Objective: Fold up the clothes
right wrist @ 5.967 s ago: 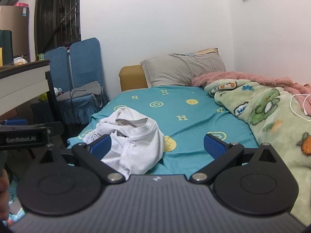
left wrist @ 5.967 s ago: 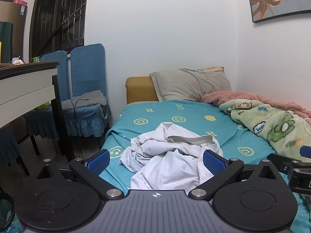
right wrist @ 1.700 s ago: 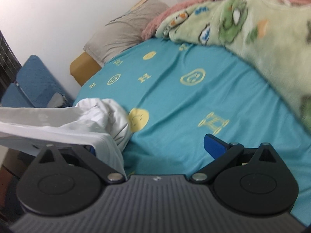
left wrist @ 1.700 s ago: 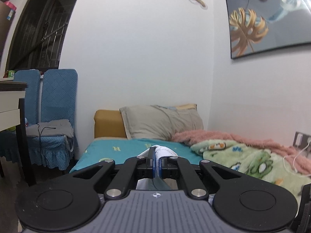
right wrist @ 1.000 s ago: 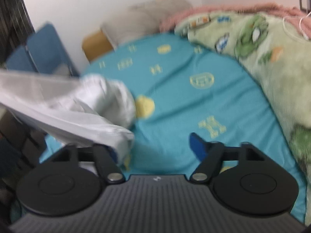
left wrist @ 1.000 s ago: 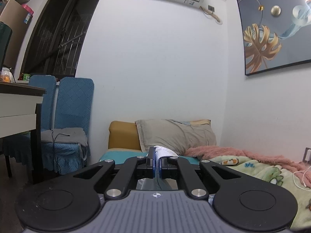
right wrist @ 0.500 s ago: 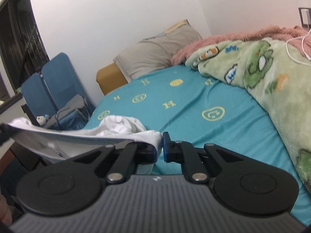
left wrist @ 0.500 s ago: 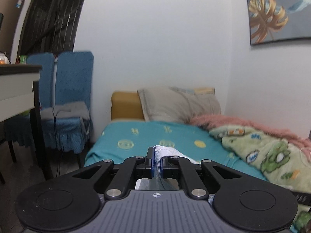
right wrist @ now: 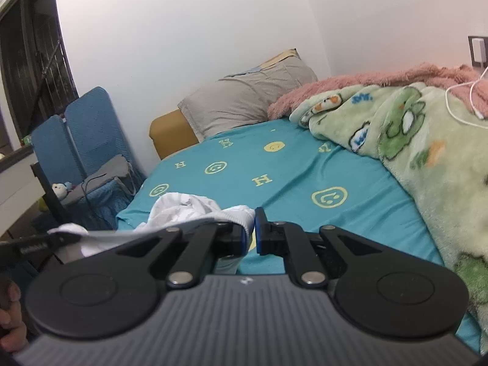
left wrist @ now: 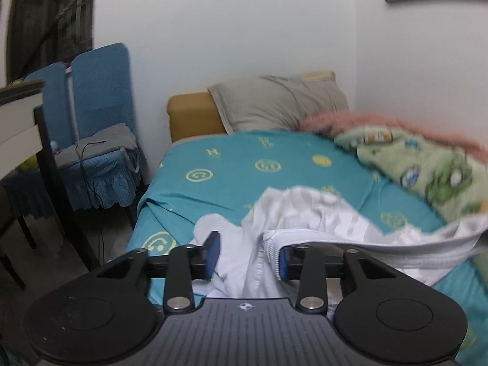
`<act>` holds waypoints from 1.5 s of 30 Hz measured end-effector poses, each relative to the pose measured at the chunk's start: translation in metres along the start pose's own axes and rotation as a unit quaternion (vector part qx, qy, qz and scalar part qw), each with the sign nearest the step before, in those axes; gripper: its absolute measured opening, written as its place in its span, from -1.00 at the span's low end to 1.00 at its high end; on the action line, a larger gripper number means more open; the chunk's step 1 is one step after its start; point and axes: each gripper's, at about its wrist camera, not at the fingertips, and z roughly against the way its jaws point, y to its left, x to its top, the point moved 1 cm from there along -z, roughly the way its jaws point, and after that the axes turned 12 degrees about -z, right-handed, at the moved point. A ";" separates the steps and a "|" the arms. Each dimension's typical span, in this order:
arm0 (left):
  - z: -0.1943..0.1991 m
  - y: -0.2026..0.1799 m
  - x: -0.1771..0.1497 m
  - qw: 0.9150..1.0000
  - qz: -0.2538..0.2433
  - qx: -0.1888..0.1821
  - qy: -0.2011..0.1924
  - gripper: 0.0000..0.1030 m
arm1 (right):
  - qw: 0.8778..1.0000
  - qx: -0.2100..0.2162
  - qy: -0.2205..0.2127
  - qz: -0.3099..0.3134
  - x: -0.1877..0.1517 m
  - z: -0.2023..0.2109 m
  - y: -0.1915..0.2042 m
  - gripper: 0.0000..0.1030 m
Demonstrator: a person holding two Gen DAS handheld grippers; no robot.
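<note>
Left wrist view: left claw (left wrist: 246, 254), its 2 pads apart, white garment (left wrist: 305, 213) draped between them and over the right pad.
Garment position: bunched on the teal bed sheet (left wrist: 231, 183) near the foot edge, waistband stretching off to the right.
Surroundings: grey pillow (left wrist: 277, 103), green blanket (left wrist: 427, 167), blue chairs (left wrist: 94, 91), desk (left wrist: 18, 113) at left.
Right wrist view: right claw (right wrist: 250, 228), its 2 pads pressed together on the garment's ribbed band (right wrist: 238, 213).
Garment here: spread leftward over the sheet edge toward the other claw's black arm (right wrist: 36, 244).
</note>
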 end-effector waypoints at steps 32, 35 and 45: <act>0.128 0.071 0.071 0.946 0.175 0.182 -0.204 -0.26 | 0.995 -0.037 -0.077 0.057 0.093 0.038 0.063 0.41; 0.158 0.092 0.122 0.941 0.173 0.184 -0.225 -0.27 | 0.992 -0.003 -0.114 0.059 0.152 0.066 0.096 0.41; 0.281 0.140 0.239 0.927 0.182 0.172 -0.280 -0.27 | 0.968 0.075 -0.204 0.127 0.303 0.169 0.188 0.41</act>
